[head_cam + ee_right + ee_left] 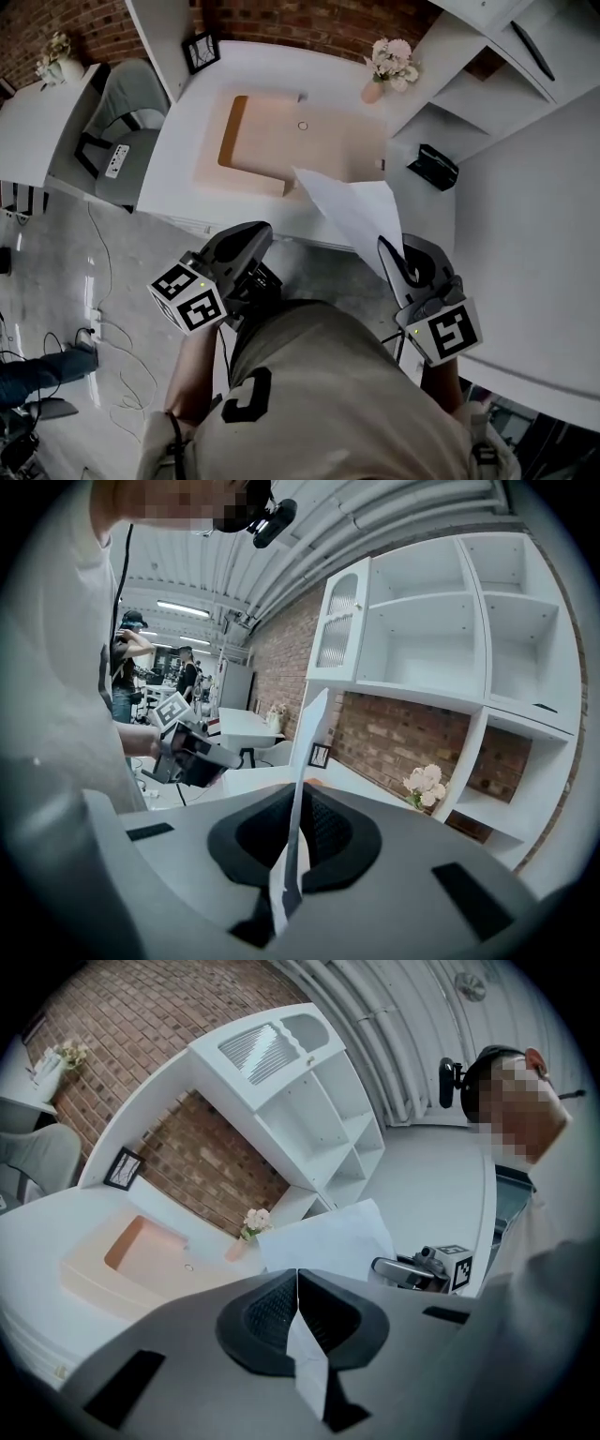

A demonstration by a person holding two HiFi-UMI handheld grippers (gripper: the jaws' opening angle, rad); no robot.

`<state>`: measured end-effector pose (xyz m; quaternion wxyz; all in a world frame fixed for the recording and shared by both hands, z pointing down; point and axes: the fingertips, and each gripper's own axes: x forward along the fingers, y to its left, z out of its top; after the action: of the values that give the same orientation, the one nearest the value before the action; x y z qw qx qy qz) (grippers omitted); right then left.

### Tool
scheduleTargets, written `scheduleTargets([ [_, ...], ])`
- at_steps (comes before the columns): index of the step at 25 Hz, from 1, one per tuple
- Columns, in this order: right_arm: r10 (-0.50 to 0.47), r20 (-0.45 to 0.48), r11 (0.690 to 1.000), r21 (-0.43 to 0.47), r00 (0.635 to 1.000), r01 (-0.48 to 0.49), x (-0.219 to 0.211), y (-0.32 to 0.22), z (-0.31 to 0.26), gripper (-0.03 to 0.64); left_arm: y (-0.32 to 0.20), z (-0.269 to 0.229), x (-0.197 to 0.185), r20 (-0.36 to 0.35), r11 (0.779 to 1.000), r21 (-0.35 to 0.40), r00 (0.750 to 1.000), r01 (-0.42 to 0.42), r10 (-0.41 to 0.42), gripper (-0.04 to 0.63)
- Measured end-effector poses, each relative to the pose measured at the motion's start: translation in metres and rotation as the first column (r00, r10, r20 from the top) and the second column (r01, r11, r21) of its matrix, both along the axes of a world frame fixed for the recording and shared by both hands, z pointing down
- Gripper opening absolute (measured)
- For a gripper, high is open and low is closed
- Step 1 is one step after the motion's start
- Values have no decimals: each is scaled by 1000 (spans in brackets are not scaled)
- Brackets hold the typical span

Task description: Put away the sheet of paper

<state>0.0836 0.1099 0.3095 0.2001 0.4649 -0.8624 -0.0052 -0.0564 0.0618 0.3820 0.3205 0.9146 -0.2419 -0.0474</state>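
The white sheet of paper (354,208) hangs in the air over the front edge of the white desk (187,159). My right gripper (392,253) is shut on its near corner. In the right gripper view the sheet (308,733) rises edge-on from between the closed jaws (300,829). My left gripper (251,239) is held off to the left of the sheet, apart from it, jaws shut (297,1290) with nothing seen sticking out of them. From the left gripper view the sheet (328,1238) shows beyond, held by the right gripper (405,1270).
A shallow peach-coloured tray (272,141) lies on the desk. A vase of flowers (389,66) and a small picture frame (200,52) stand at the back. A white shelf unit (469,84) with a black object (433,167) is at right. A grey chair (127,131) stands left.
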Motion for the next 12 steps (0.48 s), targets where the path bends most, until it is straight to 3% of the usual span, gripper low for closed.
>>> scheduleTargets([
  [12,41,-79,999,24,996,-39,-16,-21,-2,28,-19,11,-30,-1,1000,-13,1000,-18,18,20],
])
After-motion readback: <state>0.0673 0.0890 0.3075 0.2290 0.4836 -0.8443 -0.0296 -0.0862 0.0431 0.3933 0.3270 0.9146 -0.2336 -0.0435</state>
